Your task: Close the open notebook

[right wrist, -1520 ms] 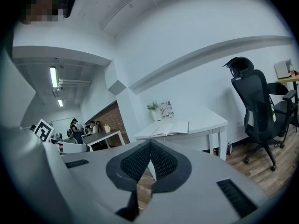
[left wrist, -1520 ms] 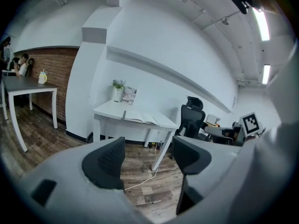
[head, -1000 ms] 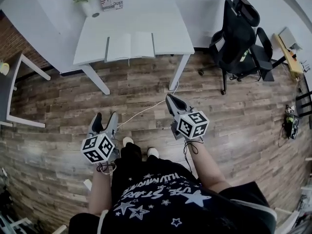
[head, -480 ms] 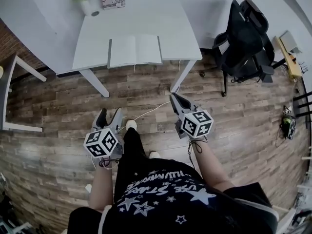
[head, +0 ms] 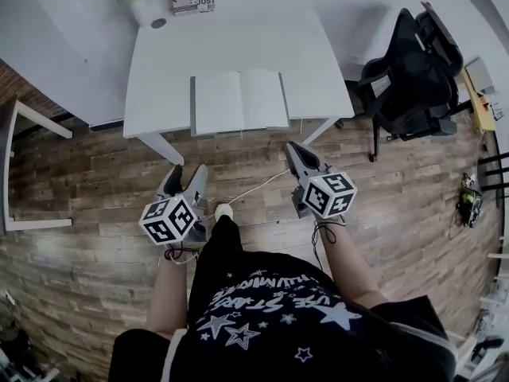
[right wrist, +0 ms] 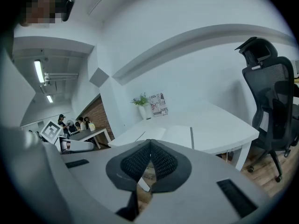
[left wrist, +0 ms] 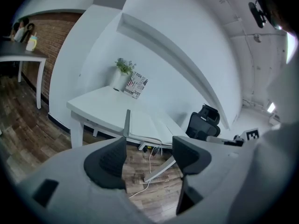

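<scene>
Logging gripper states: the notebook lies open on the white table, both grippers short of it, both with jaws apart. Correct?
Not both: the left gripper has its jaws apart, but the right gripper has them together, empty, as the right gripper view shows. The notebook is open on the table.

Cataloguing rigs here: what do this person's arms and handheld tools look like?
The left tool and right tool are grey with dark ribbed pads; each carries a white cube with black square markers and a black cord. The shirt is black with white stars.
</scene>
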Demonstrator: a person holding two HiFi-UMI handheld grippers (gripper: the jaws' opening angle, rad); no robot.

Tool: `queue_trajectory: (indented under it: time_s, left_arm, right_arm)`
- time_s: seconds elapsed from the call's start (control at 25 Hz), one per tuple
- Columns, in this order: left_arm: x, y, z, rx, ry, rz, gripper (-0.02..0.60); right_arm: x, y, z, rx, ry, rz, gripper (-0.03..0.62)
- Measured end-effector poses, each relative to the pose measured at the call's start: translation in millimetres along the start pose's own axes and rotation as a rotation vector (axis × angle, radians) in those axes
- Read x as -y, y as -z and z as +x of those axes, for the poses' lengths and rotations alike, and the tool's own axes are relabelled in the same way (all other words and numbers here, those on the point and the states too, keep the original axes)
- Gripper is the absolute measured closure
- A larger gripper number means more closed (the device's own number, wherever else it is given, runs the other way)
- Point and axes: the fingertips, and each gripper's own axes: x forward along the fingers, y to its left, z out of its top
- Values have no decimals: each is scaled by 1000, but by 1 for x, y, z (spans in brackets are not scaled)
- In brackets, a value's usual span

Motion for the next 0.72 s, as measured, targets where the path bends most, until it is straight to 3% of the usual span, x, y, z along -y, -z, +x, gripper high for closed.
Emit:
queue_trajectory:
  time_s: [0.52, 0.72]
  left_arm:
    - [-60, -8, 88, -137, 5, -260, 258]
    - [-63, -1, 115, -203, 43, -296, 258]
  right_arm:
    - [20, -14, 69, -34, 92, 25, 589]
    - [27, -16, 81, -46, 133, 33, 589]
